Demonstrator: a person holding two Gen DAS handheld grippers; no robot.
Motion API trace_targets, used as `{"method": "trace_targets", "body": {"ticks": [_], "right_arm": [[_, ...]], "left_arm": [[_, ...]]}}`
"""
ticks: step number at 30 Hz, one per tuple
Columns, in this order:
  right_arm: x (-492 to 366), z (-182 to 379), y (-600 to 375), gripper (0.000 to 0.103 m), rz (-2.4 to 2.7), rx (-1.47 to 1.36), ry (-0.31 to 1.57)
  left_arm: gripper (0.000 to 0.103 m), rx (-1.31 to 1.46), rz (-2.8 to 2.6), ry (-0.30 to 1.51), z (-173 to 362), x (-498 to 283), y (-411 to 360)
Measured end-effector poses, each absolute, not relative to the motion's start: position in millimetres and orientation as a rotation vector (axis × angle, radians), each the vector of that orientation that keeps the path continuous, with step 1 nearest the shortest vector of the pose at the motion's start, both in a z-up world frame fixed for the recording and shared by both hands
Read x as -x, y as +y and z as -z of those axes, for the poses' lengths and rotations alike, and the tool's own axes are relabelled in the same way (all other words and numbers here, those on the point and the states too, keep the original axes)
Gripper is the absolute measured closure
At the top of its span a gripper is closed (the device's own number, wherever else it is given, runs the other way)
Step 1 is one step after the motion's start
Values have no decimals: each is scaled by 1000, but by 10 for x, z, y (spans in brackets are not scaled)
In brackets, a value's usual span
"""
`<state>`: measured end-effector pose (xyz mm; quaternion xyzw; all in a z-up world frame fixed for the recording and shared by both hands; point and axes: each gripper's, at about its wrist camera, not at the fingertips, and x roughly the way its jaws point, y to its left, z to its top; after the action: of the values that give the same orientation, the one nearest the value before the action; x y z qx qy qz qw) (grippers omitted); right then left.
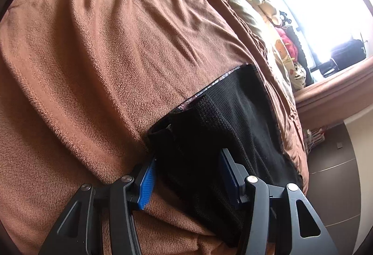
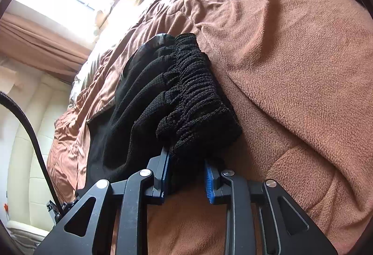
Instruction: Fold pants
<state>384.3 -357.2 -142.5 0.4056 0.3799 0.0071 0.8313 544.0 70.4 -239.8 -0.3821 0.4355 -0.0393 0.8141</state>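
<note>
pants | black knit, ribbed waistband | bunched | lying on brown blanket

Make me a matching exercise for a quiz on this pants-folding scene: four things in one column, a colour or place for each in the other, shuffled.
Things:
1. pants
2. blanket
3. pads of the left hand-held gripper
4. window

Colour or place:
A. bright, beyond the far end of the bed
B. blue, either side of dark cloth
C. brown fleece, spread over the bed
D. black knit, lying on the blanket

Pairs: 1-D, 2-C, 3-B, 4-A
</note>
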Motion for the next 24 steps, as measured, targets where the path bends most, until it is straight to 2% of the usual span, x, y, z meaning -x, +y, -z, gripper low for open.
{"method": "trace_targets", "body": {"ticks": [1,2,3,5,9,11,14,24], "right_arm": [[-3846,1441,-3589,78,-22,-871,808],[-3846,1452,-3595,77,-28,-878,813],[-3853,1462,-3606,76,-31,-883,817],[-3867,1469,-3593,75,-35,-885,823],[-3911,1442,-3594,75,-18,-861,816],[-3944,1430,-3580,81,-10,-859,813],[-3924,1370,-3540,85,-6,-836,806],[-3796,1194,-3326,87,-54,-813,804]], "left_arm": [[49,810,83,925,2398,-5451,702],[54,802,77,924,2397,-5463,695],[71,790,63,926,2395,-5471,694],[96,787,45,931,2403,-5485,708],[96,783,23,897,2335,-5391,754],[97,776,16,877,2270,-5336,760],[97,766,3,839,2142,-5260,786],[97,783,-25,775,1785,-4775,1088]]}}
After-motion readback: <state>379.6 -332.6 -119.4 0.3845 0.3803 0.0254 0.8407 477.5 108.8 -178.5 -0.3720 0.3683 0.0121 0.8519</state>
